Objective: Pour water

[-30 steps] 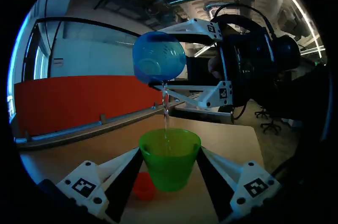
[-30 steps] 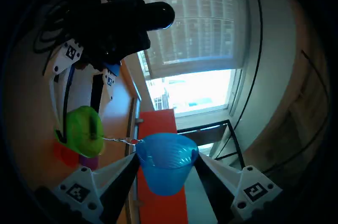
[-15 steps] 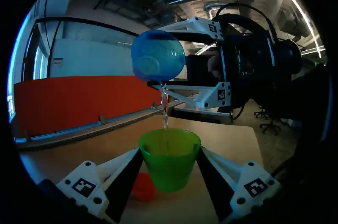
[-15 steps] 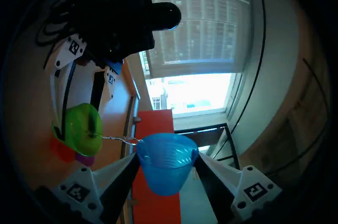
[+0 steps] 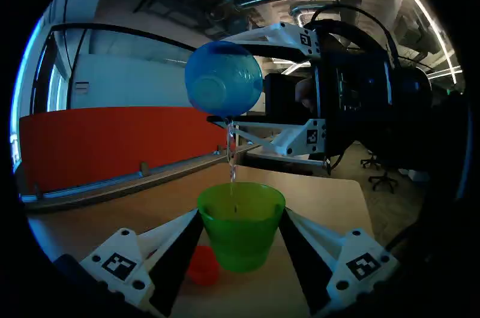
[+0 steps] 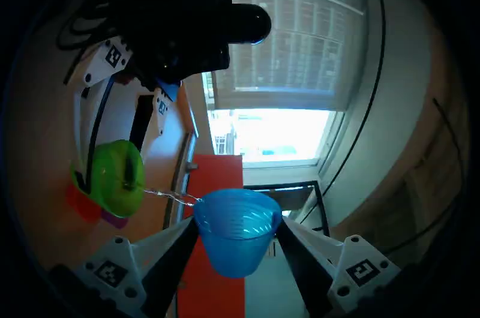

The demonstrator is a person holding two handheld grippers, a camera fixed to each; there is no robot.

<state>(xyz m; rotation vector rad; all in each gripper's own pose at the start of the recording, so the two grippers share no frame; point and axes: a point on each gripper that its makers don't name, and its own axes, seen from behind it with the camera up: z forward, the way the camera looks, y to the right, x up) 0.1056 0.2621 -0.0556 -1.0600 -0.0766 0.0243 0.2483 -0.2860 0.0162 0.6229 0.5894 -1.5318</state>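
Observation:
A green cup (image 5: pixel 241 227) stands upright on the wooden table (image 5: pixel 324 189), and my left gripper (image 5: pixel 240 240) is shut on its sides. Above it hangs a blue cup (image 5: pixel 223 80), tipped over, held between the white fingers of my right gripper (image 5: pixel 237 81). A thin stream of water (image 5: pixel 230 159) falls from the blue cup's rim into the green cup. In the right gripper view the blue cup (image 6: pixel 237 231) sits between my right gripper (image 6: pixel 237 240) fingers, water (image 6: pixel 171 197) arcing to the green cup (image 6: pixel 115 177), which the left gripper (image 6: pixel 120 168) holds.
A small red cap (image 5: pixel 203 264) lies on the table just left of the green cup. An orange-red panel (image 5: pixel 114 141) and a metal rail (image 5: pixel 132 177) run behind the table's far edge. Office chairs (image 5: pixel 384 177) stand on the floor at the right. A bright window (image 6: pixel 276 132) is beyond.
The blue cup has tipped a little further and shifted slightly left above the green cup. Water keeps streaming. The green cup and left gripper have stayed still.

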